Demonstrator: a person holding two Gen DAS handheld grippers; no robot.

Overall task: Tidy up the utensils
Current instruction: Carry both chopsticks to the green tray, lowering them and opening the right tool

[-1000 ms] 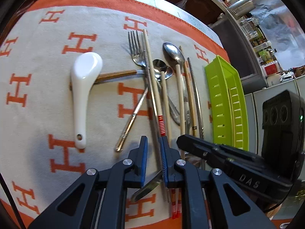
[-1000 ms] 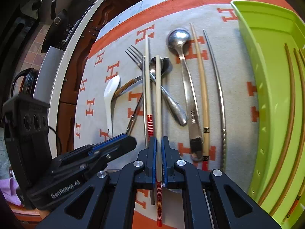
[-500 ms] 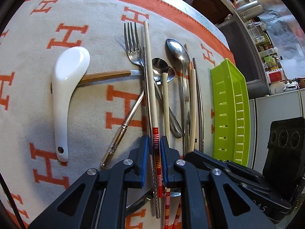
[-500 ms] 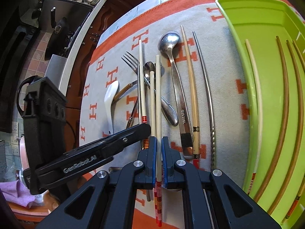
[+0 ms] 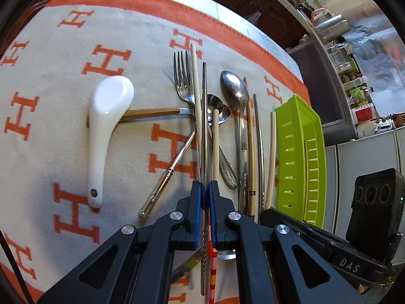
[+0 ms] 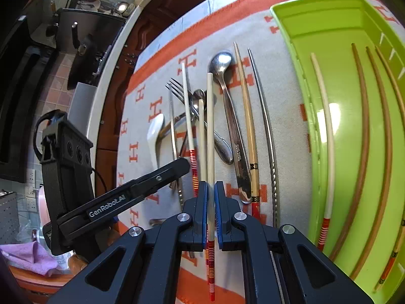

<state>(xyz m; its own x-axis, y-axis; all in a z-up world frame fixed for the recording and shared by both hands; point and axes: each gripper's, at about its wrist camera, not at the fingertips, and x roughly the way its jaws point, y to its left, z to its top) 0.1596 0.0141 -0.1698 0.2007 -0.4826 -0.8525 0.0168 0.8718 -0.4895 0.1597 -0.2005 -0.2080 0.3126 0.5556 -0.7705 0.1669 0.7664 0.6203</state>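
Note:
On the H-patterned cloth (image 5: 63, 101) lie a white ceramic spoon (image 5: 106, 126), a fork (image 5: 182, 81), steel spoons (image 5: 235, 91) and several chopsticks. My left gripper (image 5: 205, 190) is closing, its blue pads pressing on a metal chopstick (image 5: 204, 126) that runs straight out ahead. My right gripper (image 6: 211, 187) is shut on a pale chopstick (image 6: 210, 126) with a red-striped end, held above the pile. To its right lies the green tray (image 6: 316, 25), with a pale chopstick (image 6: 326, 126) and brown ones in it. The left gripper (image 6: 177, 167) shows at the left of the right wrist view.
The green tray (image 5: 298, 152) lies at the cloth's right edge. A second metal chopstick (image 6: 265, 126) and a bamboo one (image 6: 248, 126) lie between pile and tray. Beyond the table's far edge are dark cabinets (image 6: 157, 25), and a kettle (image 5: 331, 22) stands on a counter.
The left gripper's jaws have narrowed onto the metal chopstick. The right gripper has shifted toward the green tray with its pale chopstick, so more of the tray shows.

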